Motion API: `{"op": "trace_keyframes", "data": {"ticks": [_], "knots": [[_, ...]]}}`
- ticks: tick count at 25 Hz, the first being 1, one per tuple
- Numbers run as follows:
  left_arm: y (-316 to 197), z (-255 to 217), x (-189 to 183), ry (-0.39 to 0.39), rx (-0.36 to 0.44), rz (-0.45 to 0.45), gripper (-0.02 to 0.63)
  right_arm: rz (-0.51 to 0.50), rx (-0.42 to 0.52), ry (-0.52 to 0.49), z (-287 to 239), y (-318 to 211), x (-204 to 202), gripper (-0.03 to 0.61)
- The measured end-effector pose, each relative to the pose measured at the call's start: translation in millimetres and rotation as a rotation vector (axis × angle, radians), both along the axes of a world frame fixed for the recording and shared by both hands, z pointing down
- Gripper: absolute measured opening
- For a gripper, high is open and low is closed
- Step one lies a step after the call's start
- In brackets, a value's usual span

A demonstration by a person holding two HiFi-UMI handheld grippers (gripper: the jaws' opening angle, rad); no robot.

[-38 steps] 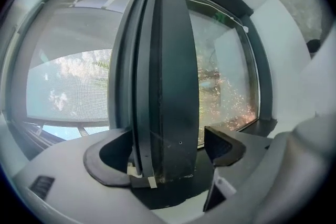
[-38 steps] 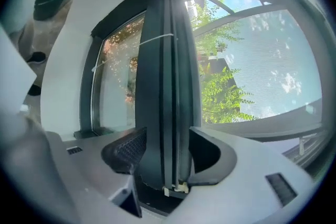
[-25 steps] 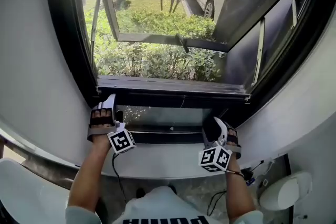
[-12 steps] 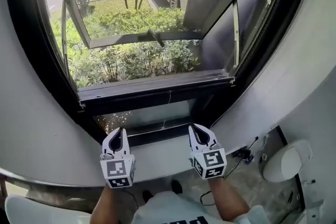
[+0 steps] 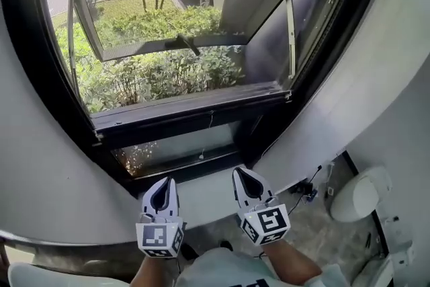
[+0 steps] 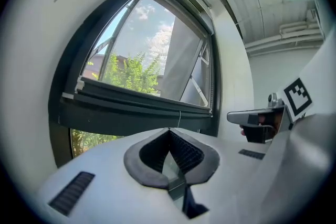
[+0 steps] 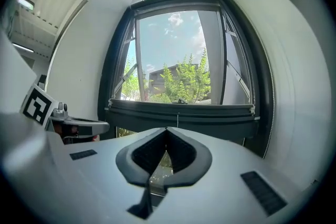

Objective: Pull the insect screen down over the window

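a second ago both tongs were spread, up against the black window frame [image 5: 40, 77] under the insect screen's pull bar [image 5: 195, 109]. now the left gripper [image 5: 164, 183] and right gripper [image 5: 240, 175] sit drawn back over the white sill [image 5: 208, 197], side by side and apart. their jaws have just been closing and are pressed together, nothing between them. the bar lies low across the window, above the lower pane, its cord [image 5: 210, 119] hanging. the mesh is too fine to make out. the sash [image 5: 168, 44] stands swung outward.
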State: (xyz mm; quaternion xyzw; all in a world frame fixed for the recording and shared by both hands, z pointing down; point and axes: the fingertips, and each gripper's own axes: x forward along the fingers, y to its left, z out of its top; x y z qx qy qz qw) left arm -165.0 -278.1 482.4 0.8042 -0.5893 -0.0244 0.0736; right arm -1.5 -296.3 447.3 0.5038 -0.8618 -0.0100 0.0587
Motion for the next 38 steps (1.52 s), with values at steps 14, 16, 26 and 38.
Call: {"op": "trace_keyframes", "data": {"ticks": [14, 16, 26, 38], "knots": [[43, 9, 69, -0.09, -0.055, -0.177, 0.014, -0.154, 0.042, 0.0, 9, 27, 54, 0.006], [48, 11, 84, -0.108, -0.066, -0.209, 0.014, -0.164, 0.037, -0.015, 15, 26, 71, 0.006], [87, 12, 113, -0.174, -0.108, -0.296, 0.014, -0.201, 0.009, -0.048, 34, 46, 100, 0.006], [215, 17, 106, -0.198, -0.057, -0.266, 0.013, -0.118, 0.021, -0.005, 48, 176, 100, 0.006]]}}
